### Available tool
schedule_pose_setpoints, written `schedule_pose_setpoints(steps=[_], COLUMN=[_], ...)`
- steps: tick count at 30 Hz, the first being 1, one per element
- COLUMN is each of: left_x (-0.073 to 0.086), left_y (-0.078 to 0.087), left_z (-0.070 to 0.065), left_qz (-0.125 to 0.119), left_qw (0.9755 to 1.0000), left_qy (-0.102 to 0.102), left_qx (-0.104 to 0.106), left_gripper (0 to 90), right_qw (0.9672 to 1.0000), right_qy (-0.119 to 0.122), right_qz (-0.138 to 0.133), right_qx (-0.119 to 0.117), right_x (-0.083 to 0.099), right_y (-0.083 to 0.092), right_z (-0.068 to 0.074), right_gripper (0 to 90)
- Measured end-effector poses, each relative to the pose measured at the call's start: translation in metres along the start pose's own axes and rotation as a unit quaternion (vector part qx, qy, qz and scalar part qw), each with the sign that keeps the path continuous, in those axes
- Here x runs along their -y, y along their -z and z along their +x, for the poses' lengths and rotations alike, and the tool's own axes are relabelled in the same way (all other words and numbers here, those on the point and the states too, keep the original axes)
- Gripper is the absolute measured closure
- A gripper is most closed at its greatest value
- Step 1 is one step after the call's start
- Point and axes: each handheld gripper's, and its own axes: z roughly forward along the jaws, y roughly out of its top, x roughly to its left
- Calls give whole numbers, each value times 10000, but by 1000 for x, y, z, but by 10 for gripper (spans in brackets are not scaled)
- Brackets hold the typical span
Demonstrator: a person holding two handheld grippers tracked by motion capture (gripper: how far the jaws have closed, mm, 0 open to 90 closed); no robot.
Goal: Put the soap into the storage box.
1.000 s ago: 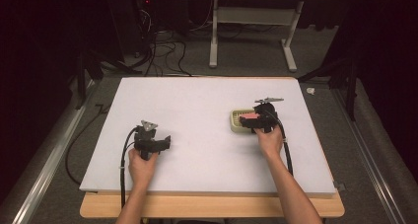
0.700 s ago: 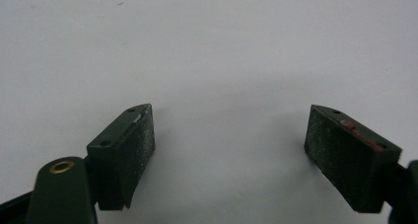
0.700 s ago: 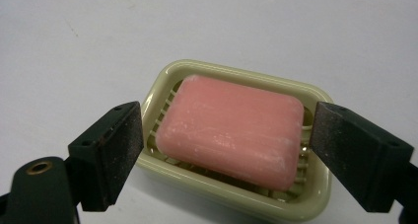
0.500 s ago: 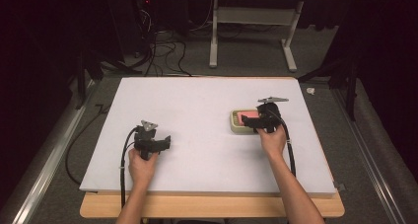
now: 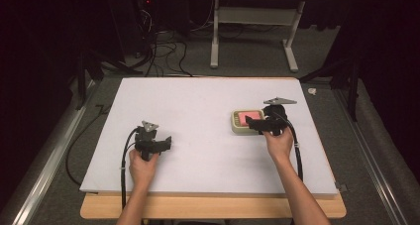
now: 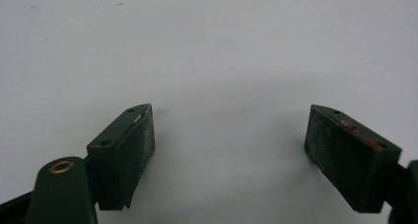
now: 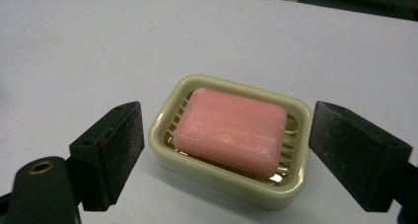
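Note:
A pink bar of soap (image 7: 229,130) lies in a cream soap dish (image 7: 222,177) on the white table top. In the high view the dish (image 5: 237,122) sits right of centre with the soap (image 5: 249,117) in it. My right gripper (image 7: 226,116) is open, one jaw on each side of the dish, with small gaps to its walls. From above, the right gripper (image 5: 253,124) points left over the dish. My left gripper (image 6: 231,118) is open above bare table, nothing between its jaws. It is at the near left (image 5: 167,144) in the high view.
The white board (image 5: 198,106) rests on a wooden table whose front edge (image 5: 213,207) is near the person. Cables trail from both grippers toward the near edge. Beyond the table are a desk frame (image 5: 252,36) and floor cables (image 5: 158,51).
The right gripper has drawn back slightly toward the near edge, still at the dish. The left gripper and the dish have stayed put.

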Motion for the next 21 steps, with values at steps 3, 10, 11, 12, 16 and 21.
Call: schedule_pose_setpoints(steps=[3,10,11,12,16,21], left_x=[0,0,0,0,0,0], left_y=[0,0,0,0,0,0], left_z=[0,0,0,0,0,0], left_qz=[0,1,1,0,1,0], left_qw=[10000,10000,10000,10000,10000,10000], left_qy=[-3,-3,-3,-3,-2,-1], left_qx=[-2,-2,-1,-3,-3,-2], left_gripper=[199,199,199,198,199,198], right_qw=[10000,9999,9999,9999,9998,9997], right_qy=[-12,-66,-67,-77,-67,-107], right_qz=[-80,-94,-108,-118,-148,-209], right_qx=[-17,-41,-52,-57,-88,-100], right_x=[3,10,11,12,14,19], right_y=[5,10,11,12,15,20], right_z=[-1,-5,-6,-6,-6,-9], right_gripper=[151,155,156,156,156,157])
